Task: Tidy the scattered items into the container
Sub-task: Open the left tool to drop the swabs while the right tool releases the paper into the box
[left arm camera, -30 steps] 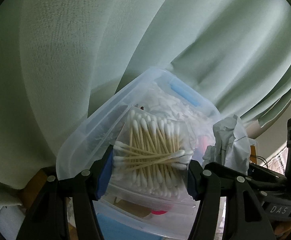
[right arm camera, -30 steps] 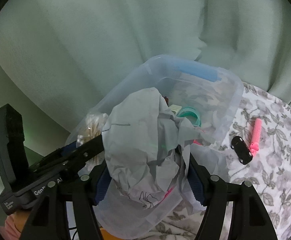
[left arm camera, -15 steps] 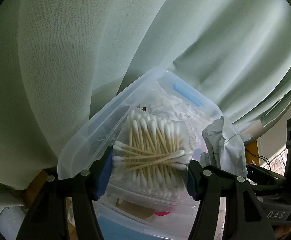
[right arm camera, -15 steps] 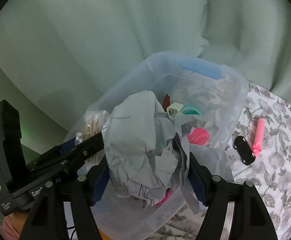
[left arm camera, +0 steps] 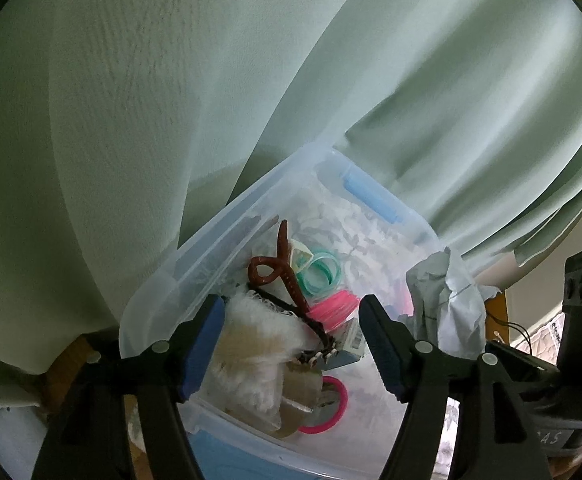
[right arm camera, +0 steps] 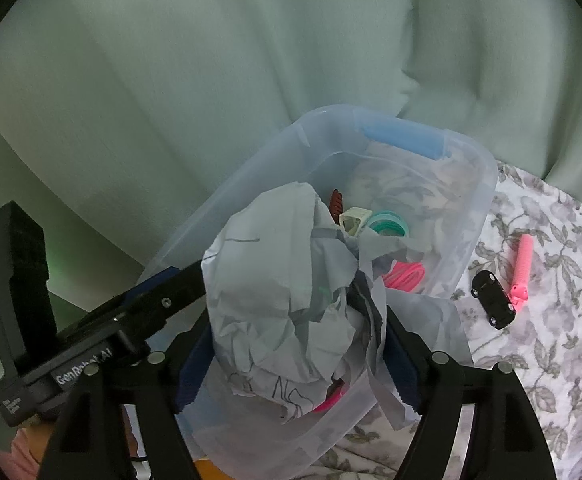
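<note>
The clear plastic bin point(left arm camera: 219, 236) point(right arm camera: 479, 200) holds hair clips, rings and small items. My left gripper point(left arm camera: 291, 340) is open above the bin; the bag of cotton swabs point(left arm camera: 255, 348) is blurred and lies loose below its fingers, inside the bin. My right gripper point(right arm camera: 299, 344) is shut on a crumpled grey paper point(right arm camera: 287, 280) and holds it over the bin's near end; the paper also shows in the left wrist view point(left arm camera: 447, 300). A black toy car point(right arm camera: 493, 300) and a pink hair roller point(right arm camera: 522, 268) lie on the floral cloth to the right of the bin.
A pale green curtain point(right arm camera: 251, 60) hangs close behind the bin. The floral tablecloth point(right arm camera: 551, 340) spreads to the right. A wooden edge point(left arm camera: 63, 364) shows at the lower left in the left wrist view.
My left gripper has opened and the cotton swab bag has dropped out of it into the bin. My right gripper still holds the paper and has shifted slightly.
</note>
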Demonstrator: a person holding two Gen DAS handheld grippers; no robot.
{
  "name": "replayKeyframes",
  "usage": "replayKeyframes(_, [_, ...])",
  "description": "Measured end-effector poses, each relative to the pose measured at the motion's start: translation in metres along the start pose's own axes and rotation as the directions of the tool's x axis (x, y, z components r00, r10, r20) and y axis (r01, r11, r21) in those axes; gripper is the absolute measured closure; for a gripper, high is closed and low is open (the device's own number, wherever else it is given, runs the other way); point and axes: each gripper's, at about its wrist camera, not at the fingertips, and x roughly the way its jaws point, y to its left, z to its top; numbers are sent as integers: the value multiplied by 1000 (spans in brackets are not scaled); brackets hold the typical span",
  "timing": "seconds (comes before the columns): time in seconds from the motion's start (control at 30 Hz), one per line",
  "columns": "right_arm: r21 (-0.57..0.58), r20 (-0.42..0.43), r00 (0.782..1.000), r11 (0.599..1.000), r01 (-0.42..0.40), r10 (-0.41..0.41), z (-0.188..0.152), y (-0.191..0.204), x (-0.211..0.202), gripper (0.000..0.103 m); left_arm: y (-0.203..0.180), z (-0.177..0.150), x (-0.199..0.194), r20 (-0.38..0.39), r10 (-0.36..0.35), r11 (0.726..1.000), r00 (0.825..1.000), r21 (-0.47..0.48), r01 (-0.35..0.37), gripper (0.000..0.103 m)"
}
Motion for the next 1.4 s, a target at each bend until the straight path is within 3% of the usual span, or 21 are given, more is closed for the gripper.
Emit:
replayKeyframes(1.0, [21, 49, 998, 999, -33, 32, -3, 4, -17, 21, -4, 6, -28, 54, -10, 1000, 998, -5, 11, 31])
replayKeyframes(1.4, [35, 76, 997, 999, -4, 1, -12, -2, -36, 21, -21, 0, -35, 53, -13, 1000, 998, 20, 12, 31])
